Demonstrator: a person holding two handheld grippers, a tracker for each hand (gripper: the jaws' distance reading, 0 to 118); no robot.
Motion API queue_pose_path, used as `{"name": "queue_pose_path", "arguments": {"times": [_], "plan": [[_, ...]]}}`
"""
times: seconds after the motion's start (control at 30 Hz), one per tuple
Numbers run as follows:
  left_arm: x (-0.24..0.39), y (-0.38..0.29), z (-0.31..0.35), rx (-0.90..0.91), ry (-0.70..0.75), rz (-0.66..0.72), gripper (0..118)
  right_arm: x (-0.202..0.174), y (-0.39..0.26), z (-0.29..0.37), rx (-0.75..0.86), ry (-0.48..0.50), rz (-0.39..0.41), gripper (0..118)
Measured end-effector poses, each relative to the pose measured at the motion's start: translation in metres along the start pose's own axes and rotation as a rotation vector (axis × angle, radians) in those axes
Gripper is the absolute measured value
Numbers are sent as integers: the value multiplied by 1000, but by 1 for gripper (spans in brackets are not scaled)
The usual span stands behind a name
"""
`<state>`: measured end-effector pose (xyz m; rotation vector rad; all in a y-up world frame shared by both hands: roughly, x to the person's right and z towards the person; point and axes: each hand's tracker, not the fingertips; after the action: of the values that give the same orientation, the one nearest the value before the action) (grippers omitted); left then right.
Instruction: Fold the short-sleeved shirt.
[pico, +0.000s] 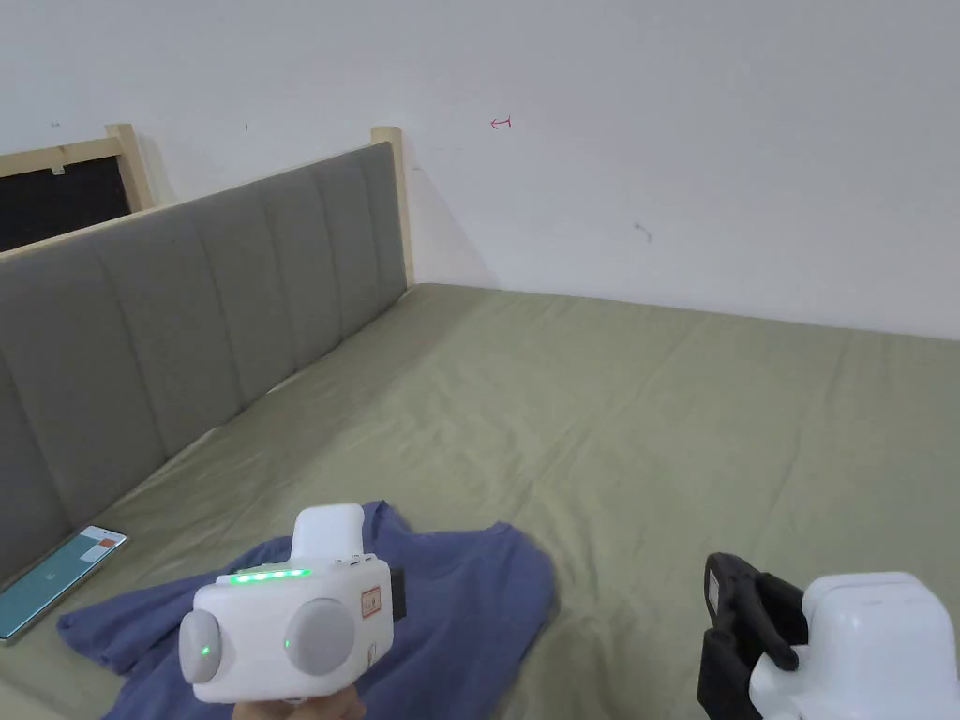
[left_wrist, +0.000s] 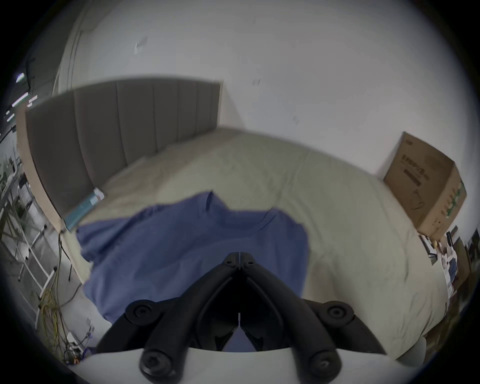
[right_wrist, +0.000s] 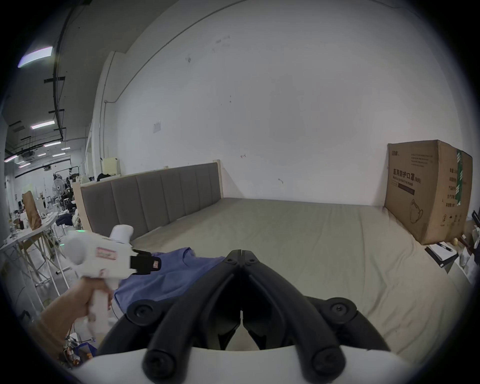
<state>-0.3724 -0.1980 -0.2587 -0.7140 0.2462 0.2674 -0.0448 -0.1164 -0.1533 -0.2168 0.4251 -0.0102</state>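
Both pairs of jaws are clenched on nothing, tips together: my left gripper (left_wrist: 239, 256) hovers above the blue short-sleeved shirt (left_wrist: 181, 249), my right gripper (right_wrist: 241, 253) over bare sheet off to its right. That shirt lies rumpled near the bed's (pico: 656, 422) front-left corner, its collar pointing toward the far edge. I judge my left the nearer one for a first pinch.

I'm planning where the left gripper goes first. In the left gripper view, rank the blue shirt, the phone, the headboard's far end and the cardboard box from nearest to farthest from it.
1. Blue shirt: right under the left gripper.
2. Phone: left, by the headboard.
3. Cardboard box, on the right, and the headboard's far end, in the corner: too close to call.
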Motion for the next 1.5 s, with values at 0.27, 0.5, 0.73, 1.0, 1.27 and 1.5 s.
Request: {"name": "queue_pose_path", "arguments": {"times": [0.27,0.5,0.73,1.0,1.27,1.5], "plan": [[-3,2,-67,-186,-21,58,115,19,-12,-19,-73,-28,-59,0],[16,-9,-102,-284,48,-57,115,24,-22,-26,-122,-45,-37,0],[17,-21,-119,-316,101,-69,96,35,-30,-25,-158,-83,-38,0],[-17,-16,-99,-255,81,145,8,41,-34,-23,-185,-92,-84,0],[-37,17,-74,-267,-23,334,8,52,-22,-12,-165,-107,-103,0],[-39,70,-23,-154,-206,482,8,76,-13,2,-118,-161,-155,0]]}}
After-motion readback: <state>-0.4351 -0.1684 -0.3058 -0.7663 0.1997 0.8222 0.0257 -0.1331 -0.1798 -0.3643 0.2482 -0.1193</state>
